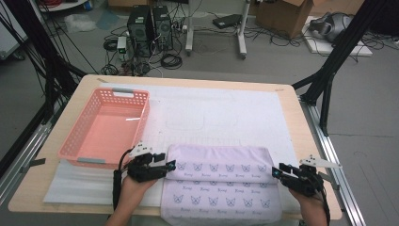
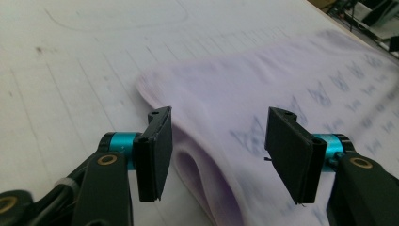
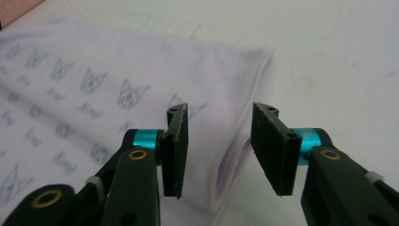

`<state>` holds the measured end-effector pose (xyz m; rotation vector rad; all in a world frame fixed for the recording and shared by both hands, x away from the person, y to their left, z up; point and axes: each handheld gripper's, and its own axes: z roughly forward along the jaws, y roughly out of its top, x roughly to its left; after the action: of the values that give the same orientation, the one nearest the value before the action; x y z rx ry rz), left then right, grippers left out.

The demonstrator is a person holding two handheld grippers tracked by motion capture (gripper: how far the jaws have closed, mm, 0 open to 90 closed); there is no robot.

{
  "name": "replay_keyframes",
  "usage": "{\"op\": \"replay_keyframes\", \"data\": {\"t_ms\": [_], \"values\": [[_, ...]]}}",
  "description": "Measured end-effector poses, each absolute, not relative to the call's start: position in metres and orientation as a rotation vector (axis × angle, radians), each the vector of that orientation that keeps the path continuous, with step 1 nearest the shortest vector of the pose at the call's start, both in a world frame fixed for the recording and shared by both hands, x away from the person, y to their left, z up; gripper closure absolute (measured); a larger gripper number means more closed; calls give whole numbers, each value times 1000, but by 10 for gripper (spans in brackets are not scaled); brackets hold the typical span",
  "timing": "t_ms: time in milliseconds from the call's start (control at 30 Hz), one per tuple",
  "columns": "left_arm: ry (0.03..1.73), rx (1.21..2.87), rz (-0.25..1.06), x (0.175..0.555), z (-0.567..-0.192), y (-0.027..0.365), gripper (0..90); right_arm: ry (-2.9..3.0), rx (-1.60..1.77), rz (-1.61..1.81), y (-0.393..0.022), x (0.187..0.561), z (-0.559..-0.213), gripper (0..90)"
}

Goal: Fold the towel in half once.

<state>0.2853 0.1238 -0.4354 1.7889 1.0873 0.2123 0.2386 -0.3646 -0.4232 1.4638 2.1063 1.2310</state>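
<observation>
A pale lilac cloth (image 1: 221,181) printed with small cat faces lies folded on the near part of the table, its fold running left to right. My left gripper (image 1: 170,165) sits at the cloth's left end, jaws open. In the left gripper view the left gripper (image 2: 219,146) straddles the folded edge of the cloth (image 2: 263,80), and the pads stand clear of the fabric. My right gripper (image 1: 276,172) is at the right end, also open. In the right gripper view the right gripper (image 3: 219,146) has the corner of the cloth (image 3: 94,84) lying loose between the jaws.
A pink plastic basket (image 1: 75,136) stands empty at the left of the table, just behind my left hand. A white mat (image 1: 226,108) covers the wooden tabletop (image 1: 294,113). Computers, cables and boxes are on the floor beyond the far edge.
</observation>
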Motion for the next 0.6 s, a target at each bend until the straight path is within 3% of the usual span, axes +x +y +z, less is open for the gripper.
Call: {"op": "replay_keyframes", "data": {"t_ms": [200, 300, 333, 400, 433, 600], "values": [[1191, 1816, 188, 318, -445, 113, 416, 2113, 1534, 1136, -357, 277, -427, 509], [1207, 1847, 182, 320, -450, 108, 510, 2131, 1560, 1075, -354, 290, -435, 535], [1216, 1851, 209, 319, -449, 108, 566, 2142, 1563, 1049, -353, 294, -438, 578], [1228, 1855, 239, 317, -448, 108, 805, 2165, 1552, 1026, -352, 296, -441, 793], [1213, 1852, 255, 316, -447, 109, 848, 2162, 1534, 1024, -352, 295, -441, 866], [1156, 1756, 275, 303, -433, 117, 860, 2119, 1477, 1082, -356, 281, -432, 871]]}}
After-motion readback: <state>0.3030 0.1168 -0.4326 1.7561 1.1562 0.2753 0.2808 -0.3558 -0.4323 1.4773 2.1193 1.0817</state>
